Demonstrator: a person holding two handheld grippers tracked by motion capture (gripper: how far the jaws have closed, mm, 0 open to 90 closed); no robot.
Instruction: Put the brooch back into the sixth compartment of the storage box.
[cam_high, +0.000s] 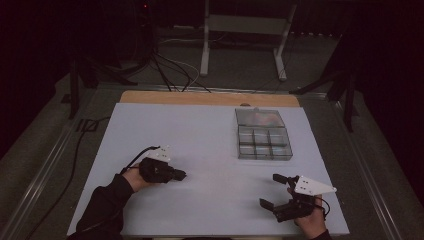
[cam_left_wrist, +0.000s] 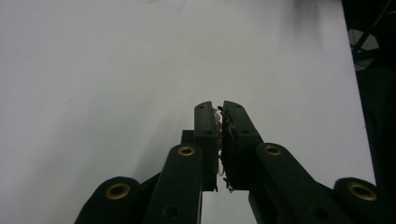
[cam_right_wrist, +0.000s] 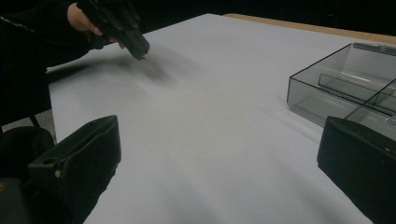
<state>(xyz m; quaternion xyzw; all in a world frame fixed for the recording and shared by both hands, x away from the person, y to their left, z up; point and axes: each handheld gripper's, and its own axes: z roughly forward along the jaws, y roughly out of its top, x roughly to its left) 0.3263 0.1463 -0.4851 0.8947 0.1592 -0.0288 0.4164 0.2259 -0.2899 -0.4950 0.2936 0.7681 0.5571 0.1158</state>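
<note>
A clear box (cam_high: 263, 142) is seen on the white table (cam_high: 200, 125), toward its far right part. Its lid (cam_high: 259, 118) is laid open on the far side. The near half is divided into 6 compartments in 2 rows of 3, and all appear empty, though the dim light leaves this uncertain.

The right gripper (cam_high: 273, 191) is held near and slightly right of the box, with its jaws spread wide and nothing between them; in the right gripper view the box (cam_right_wrist: 341, 91) is seen ahead and to the right of the jaws. The left gripper (cam_high: 182, 175) is held well to the left of the box, with its jaws pressed nearly together. In the left gripper view something small and pale (cam_left_wrist: 218, 122) is seen pinched between the pads; what it is cannot be told.

The box's long axis runs near to far. The right gripper is judged the nearer to it.
</note>
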